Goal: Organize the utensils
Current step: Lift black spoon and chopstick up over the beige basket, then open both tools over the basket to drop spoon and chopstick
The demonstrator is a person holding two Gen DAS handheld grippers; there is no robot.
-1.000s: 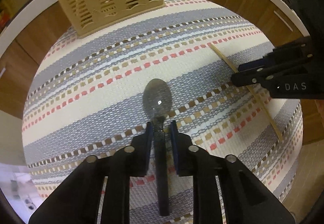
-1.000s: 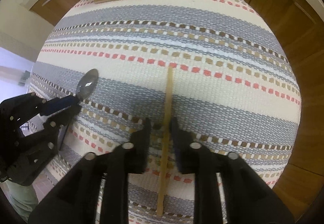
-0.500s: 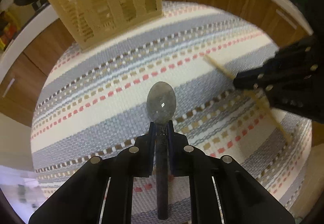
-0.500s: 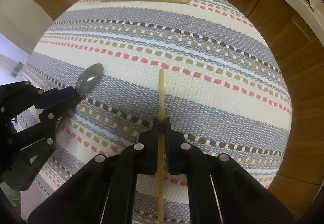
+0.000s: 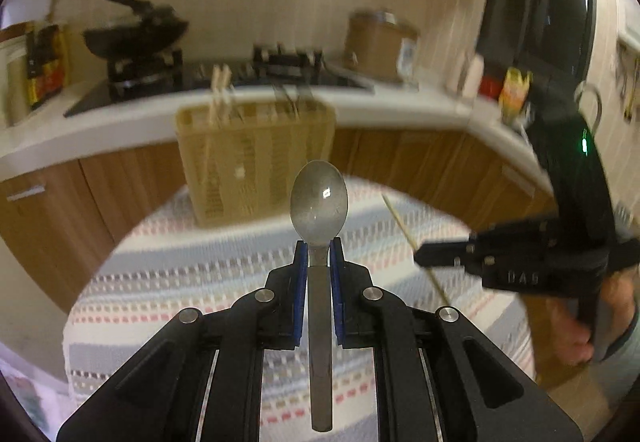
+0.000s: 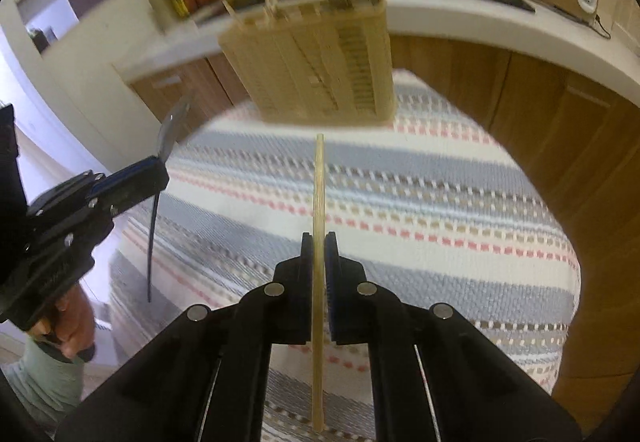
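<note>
My left gripper (image 5: 319,246) is shut on the neck of a metal spoon (image 5: 319,198) and holds it lifted above the striped cloth, bowl forward. My right gripper (image 6: 319,242) is shut on a wooden chopstick (image 6: 319,178) and holds it lifted, tip pointing at the basket. The beige slotted utensil basket (image 5: 256,158) stands at the far end of the table, with chopsticks and utensils sticking out of its top; it also shows in the right wrist view (image 6: 316,62). The right gripper with the chopstick shows at the right of the left wrist view (image 5: 424,256), the left gripper with the spoon at the left of the right wrist view (image 6: 160,172).
The table is covered by a striped woven cloth (image 6: 420,202). Behind it runs a white counter (image 5: 400,98) with wooden cabinets, a hob with a black pan (image 5: 136,30) and a rice cooker (image 5: 380,42).
Both grippers have risen off the cloth and tilted up, carrying the spoon and the chopstick. A second ago both were open around their items; they have closed on them.
</note>
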